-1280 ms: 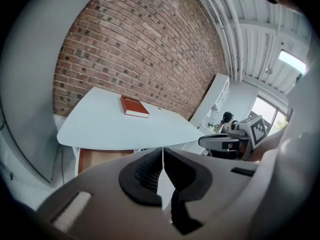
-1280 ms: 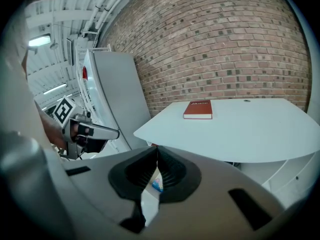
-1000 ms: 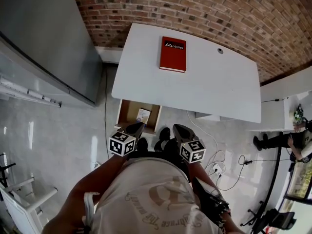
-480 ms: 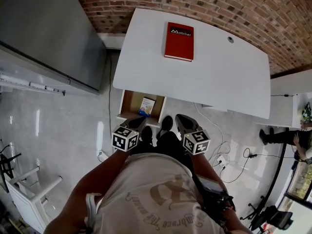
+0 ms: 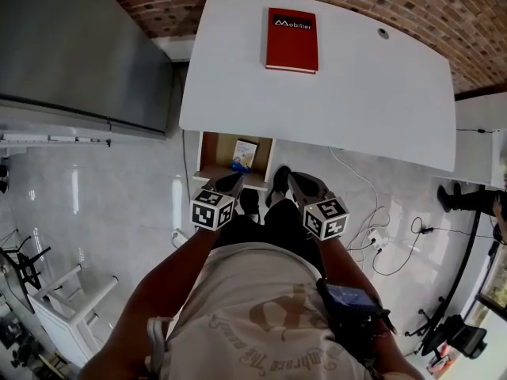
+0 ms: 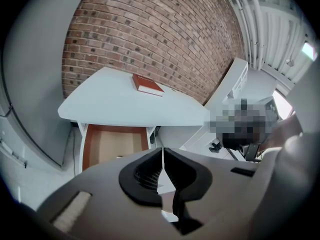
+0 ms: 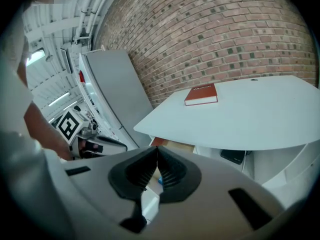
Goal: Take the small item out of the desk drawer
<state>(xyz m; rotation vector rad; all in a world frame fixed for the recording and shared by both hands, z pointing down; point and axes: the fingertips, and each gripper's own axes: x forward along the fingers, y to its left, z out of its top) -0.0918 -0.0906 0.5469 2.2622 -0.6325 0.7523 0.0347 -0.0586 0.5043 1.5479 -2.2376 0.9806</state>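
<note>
Approach step: left claw [image 5: 231,184] and right claw [image 5: 295,185] are closed tight, empty. The small item [image 5: 244,155] lies in the open drawer [image 5: 214,152], twelve o'clock from the left claw, which probably must spread and reach in.

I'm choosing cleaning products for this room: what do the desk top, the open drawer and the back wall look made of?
Desk top: smooth matte white board, probably laminate; the colour is even and shows no grain.
Drawer: wood or wood-look board, going by the warm brown inner panels.
Wall: bare red-brown brick, rough, with pale mortar joints visible.
</note>
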